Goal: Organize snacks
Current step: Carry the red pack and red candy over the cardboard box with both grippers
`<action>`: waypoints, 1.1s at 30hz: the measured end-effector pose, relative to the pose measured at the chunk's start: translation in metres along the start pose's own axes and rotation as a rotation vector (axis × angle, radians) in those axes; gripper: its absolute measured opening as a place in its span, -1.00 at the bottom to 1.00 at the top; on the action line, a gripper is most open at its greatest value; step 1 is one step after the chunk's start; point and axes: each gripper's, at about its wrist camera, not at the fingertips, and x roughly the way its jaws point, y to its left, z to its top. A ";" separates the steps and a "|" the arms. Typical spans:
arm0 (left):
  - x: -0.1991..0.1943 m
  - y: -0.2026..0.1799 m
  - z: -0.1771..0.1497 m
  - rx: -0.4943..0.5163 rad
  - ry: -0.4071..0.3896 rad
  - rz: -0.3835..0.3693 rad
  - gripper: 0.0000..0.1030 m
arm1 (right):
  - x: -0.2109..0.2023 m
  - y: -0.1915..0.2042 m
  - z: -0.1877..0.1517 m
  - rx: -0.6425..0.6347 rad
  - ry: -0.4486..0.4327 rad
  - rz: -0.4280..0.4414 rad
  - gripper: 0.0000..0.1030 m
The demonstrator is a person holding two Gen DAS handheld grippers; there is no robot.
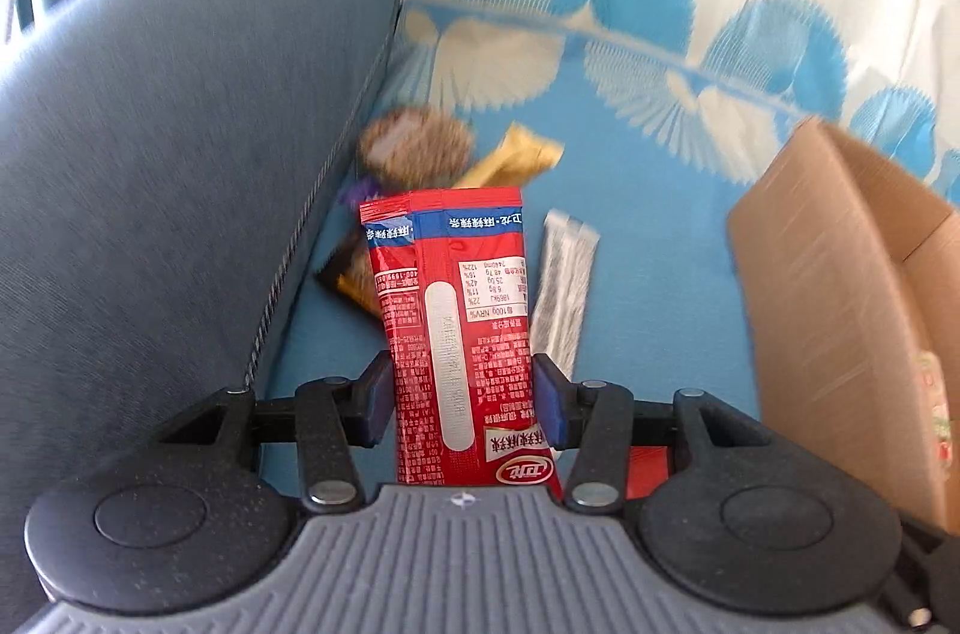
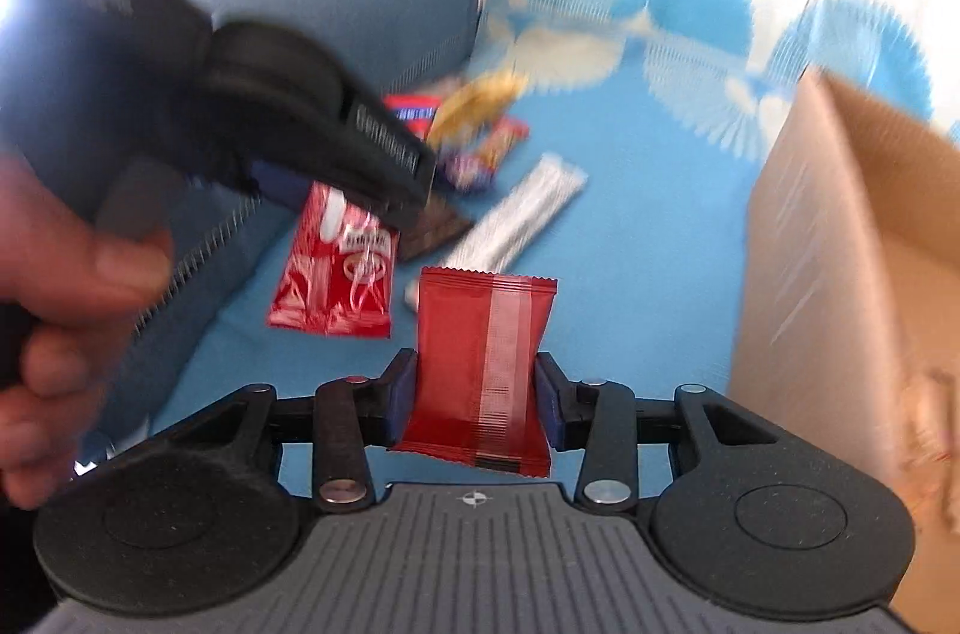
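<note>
Left gripper (image 1: 463, 397) is clamped partway closed on a tall red snack packet (image 1: 456, 328), blue pads pressing both long edges; packet stands upright between the fingers, printed back facing the camera. Right gripper (image 2: 477, 400) is likewise closed on a smaller red wrapper (image 2: 483, 370) with a pale seam strip, pinched at both sides, lifted off the blue blanket (image 1: 648, 226). From the right wrist view the left gripper shows at upper left, a bare hand (image 2: 66, 298) wrapped round its handle, red packet hanging below it. Loose snacks lie farther back on the blanket by the grey sofa arm (image 1: 180, 141): a silver bar (image 1: 564, 286), a gold wrapper (image 1: 516, 156), a blurry round brown item (image 1: 414, 141), dark and purple wrappers. Open cardboard box (image 1: 840, 310) sits at right, touching the blanket. Pale cloth with blue fan print hangs behind.
</note>
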 end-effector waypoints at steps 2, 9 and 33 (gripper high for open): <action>-0.014 -0.004 0.000 0.020 -0.064 -0.007 0.01 | -0.015 0.000 0.001 -0.008 -0.063 -0.010 -0.17; -0.054 -0.013 -0.006 0.046 -0.230 -0.038 0.01 | -0.076 -0.003 -0.002 -0.076 -0.267 -0.025 -0.17; -0.069 -0.088 0.009 0.082 -0.260 -0.140 0.01 | -0.157 -0.204 -0.015 0.142 -0.411 -0.377 -0.17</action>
